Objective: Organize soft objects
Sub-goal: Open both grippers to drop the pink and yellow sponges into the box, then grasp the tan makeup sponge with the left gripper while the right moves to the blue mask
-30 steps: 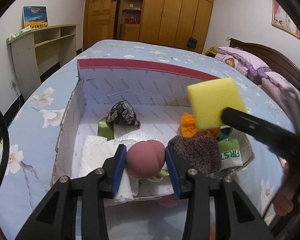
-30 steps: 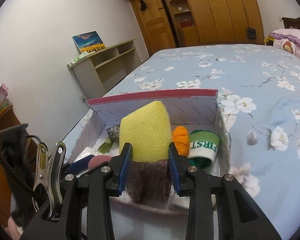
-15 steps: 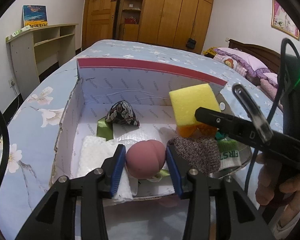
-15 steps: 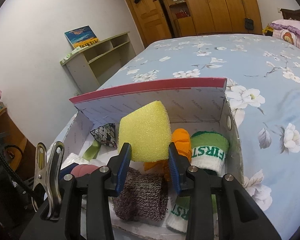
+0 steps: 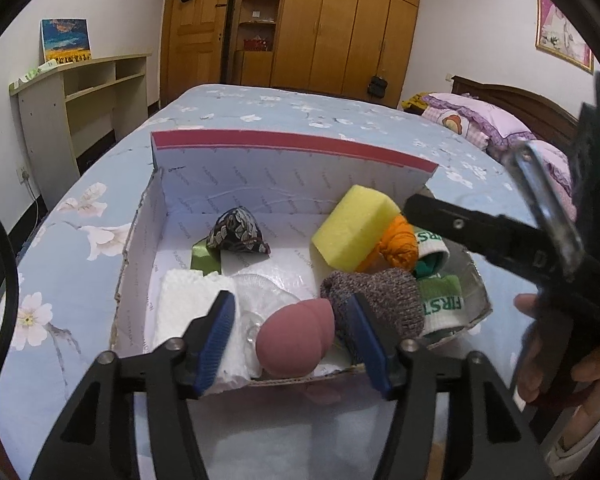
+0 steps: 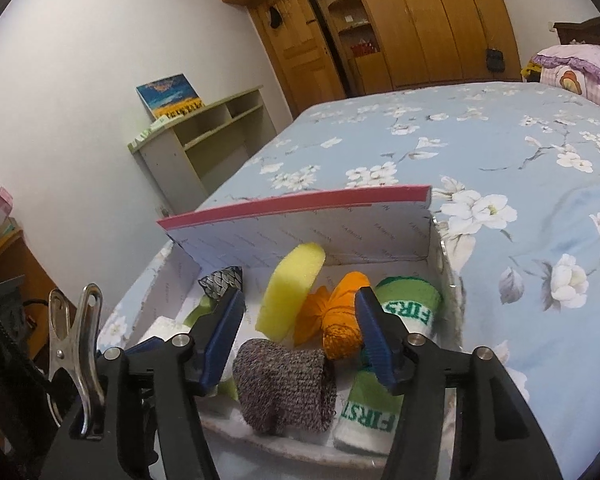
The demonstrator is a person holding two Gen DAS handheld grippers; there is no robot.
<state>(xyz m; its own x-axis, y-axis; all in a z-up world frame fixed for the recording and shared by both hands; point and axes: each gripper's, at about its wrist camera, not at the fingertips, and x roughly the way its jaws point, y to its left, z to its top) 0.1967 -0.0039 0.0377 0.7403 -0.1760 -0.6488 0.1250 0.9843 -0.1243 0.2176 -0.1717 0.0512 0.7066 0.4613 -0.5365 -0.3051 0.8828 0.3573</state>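
Resting on the flowered bed (image 6: 500, 152), the cardboard box (image 5: 260, 184) holds a yellow sponge (image 5: 354, 226) leaning on orange cloth (image 5: 400, 242). Both grippers, left (image 5: 292, 340) and right (image 6: 300, 336), gape empty; a pink ball (image 5: 296, 336) seemingly lies loose.

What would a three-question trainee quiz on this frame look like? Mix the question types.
1. True or false: the right gripper is shut on the yellow sponge.
2. Multiple choice: inside the cardboard box, which item does the yellow sponge sit right up against?
A. the orange bundle
B. the white towel
C. the patterned pouch
3. Fill in: the word printed on the green-and-white socks is ____.

Key
1. False. Its jaws are apart and the sponge rests in the box on its own.
2. A
3. FIRST
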